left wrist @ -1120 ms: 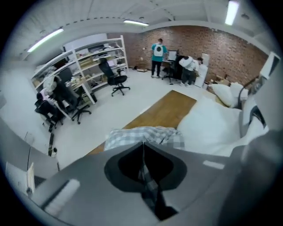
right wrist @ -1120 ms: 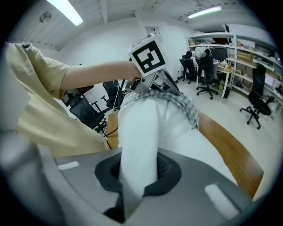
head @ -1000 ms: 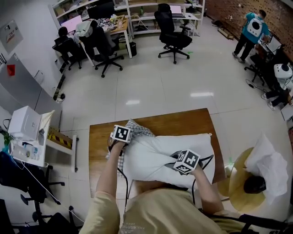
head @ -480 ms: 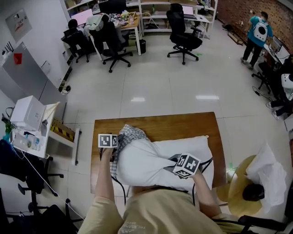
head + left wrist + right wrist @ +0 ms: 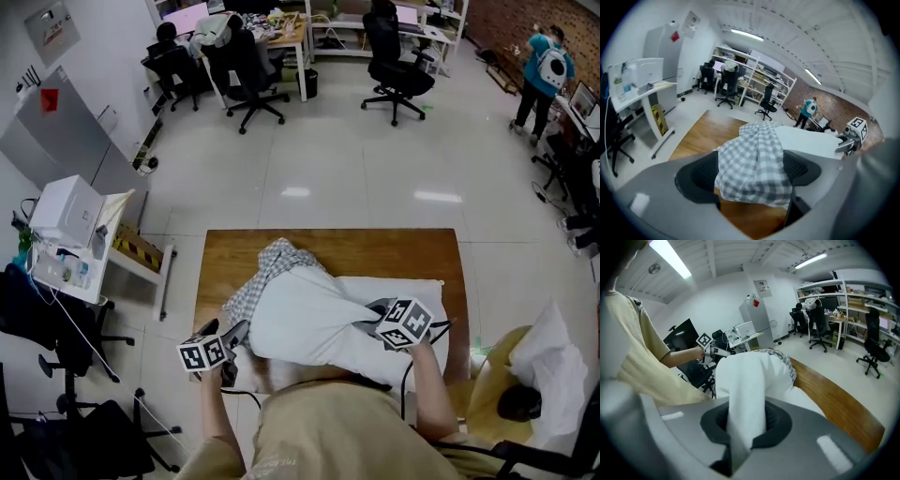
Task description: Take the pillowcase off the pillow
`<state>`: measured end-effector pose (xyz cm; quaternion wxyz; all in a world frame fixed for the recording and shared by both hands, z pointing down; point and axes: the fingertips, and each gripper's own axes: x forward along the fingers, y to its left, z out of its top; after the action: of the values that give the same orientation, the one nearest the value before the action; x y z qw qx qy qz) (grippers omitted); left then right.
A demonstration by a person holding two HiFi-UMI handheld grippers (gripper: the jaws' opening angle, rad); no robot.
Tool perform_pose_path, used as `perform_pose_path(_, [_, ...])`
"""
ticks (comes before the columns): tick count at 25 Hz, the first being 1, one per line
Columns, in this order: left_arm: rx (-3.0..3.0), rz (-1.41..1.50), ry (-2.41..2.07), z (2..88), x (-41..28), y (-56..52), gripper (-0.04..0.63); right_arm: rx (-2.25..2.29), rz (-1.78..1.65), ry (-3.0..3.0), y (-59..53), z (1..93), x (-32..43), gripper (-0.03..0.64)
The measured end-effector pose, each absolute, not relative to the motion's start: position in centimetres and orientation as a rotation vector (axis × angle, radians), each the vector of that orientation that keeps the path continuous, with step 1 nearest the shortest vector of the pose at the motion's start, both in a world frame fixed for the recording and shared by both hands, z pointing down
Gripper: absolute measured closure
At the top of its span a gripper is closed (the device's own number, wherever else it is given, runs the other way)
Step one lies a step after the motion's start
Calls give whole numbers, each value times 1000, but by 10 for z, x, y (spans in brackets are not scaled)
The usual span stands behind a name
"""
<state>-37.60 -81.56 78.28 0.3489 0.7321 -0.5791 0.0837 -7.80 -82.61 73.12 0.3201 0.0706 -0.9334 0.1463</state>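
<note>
The white pillow (image 5: 314, 323) lies on the wooden table (image 5: 375, 248). The grey-and-white checked pillowcase (image 5: 274, 265) is bunched over its far left end and trails along its left side. My left gripper (image 5: 234, 336) hovers at the table's near left edge. Its jaws have just been opening and now stand wide, with the pillowcase (image 5: 754, 154) draped loosely between them. My right gripper (image 5: 380, 314) is shut on a fold of the pillow (image 5: 745, 376) at its near right side. From the right gripper view the pillowcase (image 5: 780, 355) shows only as a checked rim behind the pillow.
A white cart (image 5: 66, 234) with equipment stands left of the table, with black chairs (image 5: 56, 375) below it. A round stool with a white bag (image 5: 548, 347) is at the right. Office chairs (image 5: 398, 61) and desks stand far back; a person (image 5: 544, 66) is at far right.
My left gripper has moved from the pillow's far left end toward me to the table's near left edge, drawing the checked case along, and its jaws have opened. The right gripper has barely moved.
</note>
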Motion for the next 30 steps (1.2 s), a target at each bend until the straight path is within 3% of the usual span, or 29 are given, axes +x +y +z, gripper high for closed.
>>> perform_pose_path(3, [1837,47,-1512,800,-375,-809,170,153,396,-2443,-826,735,-76,580])
perform_pose_path(5, [1849,-54,-1483,797,-370,-808,246,134,403,-2440,-826,735,-80,581])
perform_pose_path(6, [1861,-77,-1472,796,-368,-807,328,128,403,-2438,-825,735,-82,580])
perform_pose_path(8, [1873,-48,-1489,803,-366,-806,564,119,392,-2432,-822,737,-86,580])
perform_pose_path(9, [1851,-1,-1525,813,-370,-806,591,115,384,-2429,-820,738,-88,580])
perform_pose_path(14, [1659,196,-1762,859,-436,-816,592,81,373,-2433,-807,738,-83,581])
perform_pose_path(18, [1725,300,-1676,859,-449,-831,575,98,378,-2434,-801,737,-75,583])
perform_pose_path(20, [1806,317,-1648,835,-434,-838,381,115,381,-2427,-801,737,-73,583])
perform_pose_path(21, [1844,322,-1645,822,-425,-842,352,122,384,-2425,-800,738,-72,583])
perform_pose_path(24, [2004,383,-1613,784,-381,-863,296,122,374,-2411,-796,743,-71,583])
perform_pose_path(30, [2371,657,-1269,763,-251,-941,299,110,321,-2391,-790,742,-75,584])
